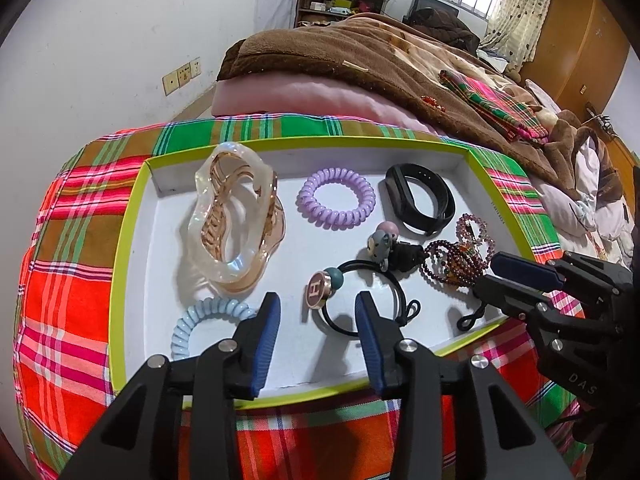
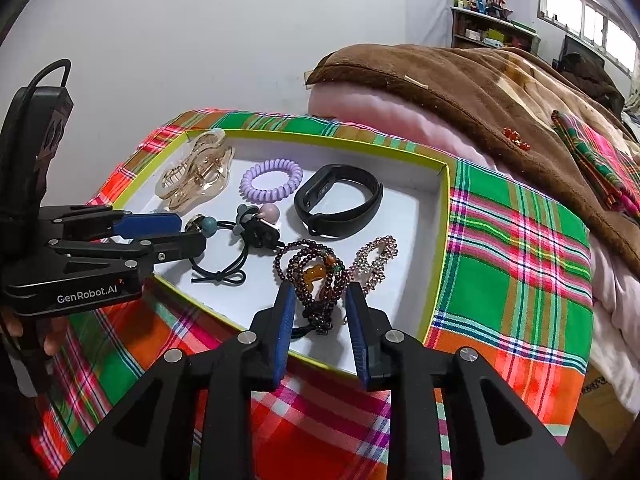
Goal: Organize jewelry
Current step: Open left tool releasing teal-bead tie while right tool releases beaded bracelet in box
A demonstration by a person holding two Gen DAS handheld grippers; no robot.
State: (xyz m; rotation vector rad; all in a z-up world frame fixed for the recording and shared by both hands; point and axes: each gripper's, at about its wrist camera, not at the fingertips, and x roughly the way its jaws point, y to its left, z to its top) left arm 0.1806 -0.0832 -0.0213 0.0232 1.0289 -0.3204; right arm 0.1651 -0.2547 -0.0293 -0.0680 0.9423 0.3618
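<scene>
Right now the dark red bead bracelet point(image 2: 316, 276) lies in a coiled heap at the near right corner of the white tray point(image 2: 438, 216), its tail trailing toward me, straight ahead between the parted fingers of my right gripper point(image 2: 320, 300), which holds nothing. That makes my right hand the nearer one, I judge. My left gripper point(image 1: 318, 312), also open and empty, hovers over the black hair tie with the H charm point(image 1: 320, 288), off to the bracelet's left.

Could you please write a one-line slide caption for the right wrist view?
Open right gripper straddling the dark beaded bracelet inside the yellow-rimmed tray.
</scene>
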